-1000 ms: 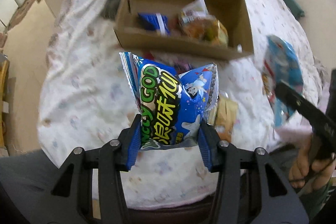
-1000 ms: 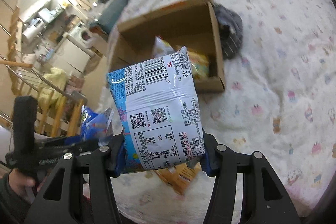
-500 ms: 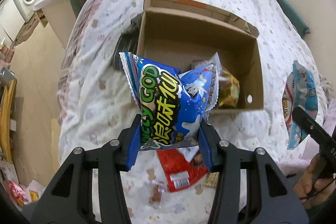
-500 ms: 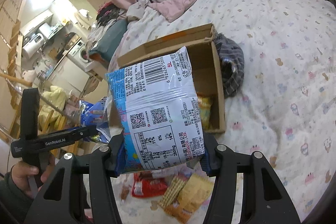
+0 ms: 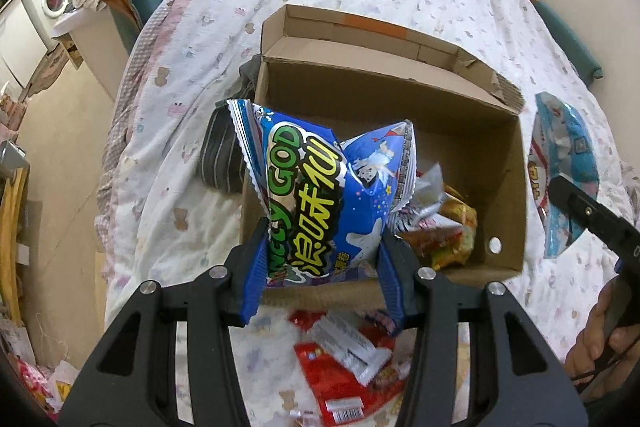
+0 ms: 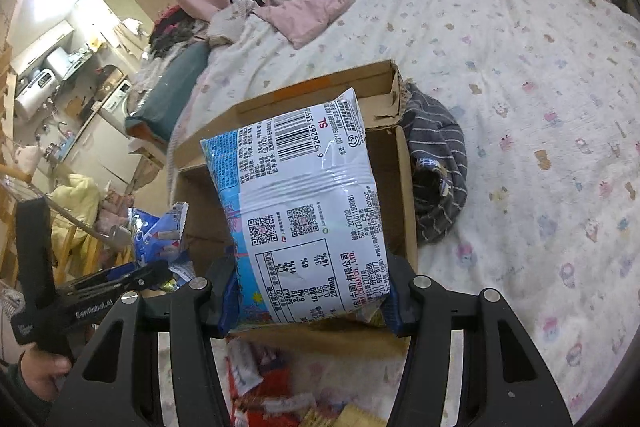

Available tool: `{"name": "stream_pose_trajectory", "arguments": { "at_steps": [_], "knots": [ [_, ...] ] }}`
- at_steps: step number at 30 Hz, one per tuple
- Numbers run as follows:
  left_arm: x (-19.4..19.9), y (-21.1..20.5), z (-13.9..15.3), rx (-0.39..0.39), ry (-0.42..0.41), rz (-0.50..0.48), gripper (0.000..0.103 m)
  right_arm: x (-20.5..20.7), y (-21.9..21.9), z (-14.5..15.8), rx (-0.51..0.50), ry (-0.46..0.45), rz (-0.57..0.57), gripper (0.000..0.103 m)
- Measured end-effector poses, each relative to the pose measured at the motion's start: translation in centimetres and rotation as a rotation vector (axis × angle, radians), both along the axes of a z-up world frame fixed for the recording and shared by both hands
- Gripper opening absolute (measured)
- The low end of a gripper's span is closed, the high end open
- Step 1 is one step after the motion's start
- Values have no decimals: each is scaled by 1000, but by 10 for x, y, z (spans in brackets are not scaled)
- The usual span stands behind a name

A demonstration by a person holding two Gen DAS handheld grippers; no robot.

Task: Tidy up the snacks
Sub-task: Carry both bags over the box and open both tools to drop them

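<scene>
Now both grippers pinch crinkly foil snack bags point(image 5: 320, 195) point(image 6: 304, 211) above a cardboard box point(image 5: 508, 187).

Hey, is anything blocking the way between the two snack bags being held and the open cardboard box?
Nothing visible does. The blue snack bag in the left gripper and the white-backed bag in the right gripper both hang in front of the cardboard box, whose top is open, with snacks only along its near side.

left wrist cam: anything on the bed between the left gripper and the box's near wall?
Yes. In the left wrist view a red snack packet lies on the bedspread just below the cardboard box, under the left gripper.
</scene>
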State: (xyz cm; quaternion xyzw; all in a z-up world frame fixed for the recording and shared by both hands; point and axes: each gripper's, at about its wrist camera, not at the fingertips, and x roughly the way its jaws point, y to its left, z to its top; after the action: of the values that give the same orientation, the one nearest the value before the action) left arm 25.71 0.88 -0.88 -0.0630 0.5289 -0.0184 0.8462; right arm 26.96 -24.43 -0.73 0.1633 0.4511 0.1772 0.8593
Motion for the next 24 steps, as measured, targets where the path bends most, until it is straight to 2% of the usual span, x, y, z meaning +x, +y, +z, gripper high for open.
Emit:
{"name": "stream_pose_trajectory", "arguments": {
  "at_steps": [7, 11, 15, 18, 24],
  "knots": [
    [15, 0, -22, 6, 4, 0, 45, 18, 10, -27, -28, 37, 6, 57],
    [18, -6, -23, 40, -40, -21, 45, 23, 17, -34, -59, 39, 11, 57],
    [17, -12, -20, 22, -64, -44, 45, 25, 22, -40, -81, 51, 17, 57],
    [19, -18, -21, 63, -89, -60, 46, 28, 23, -46, -86, 61, 14, 57],
    [20, -17, -27, 51, -66, -55, 46, 29, 26, -51, -91, 67, 20, 58]
  ]
}}
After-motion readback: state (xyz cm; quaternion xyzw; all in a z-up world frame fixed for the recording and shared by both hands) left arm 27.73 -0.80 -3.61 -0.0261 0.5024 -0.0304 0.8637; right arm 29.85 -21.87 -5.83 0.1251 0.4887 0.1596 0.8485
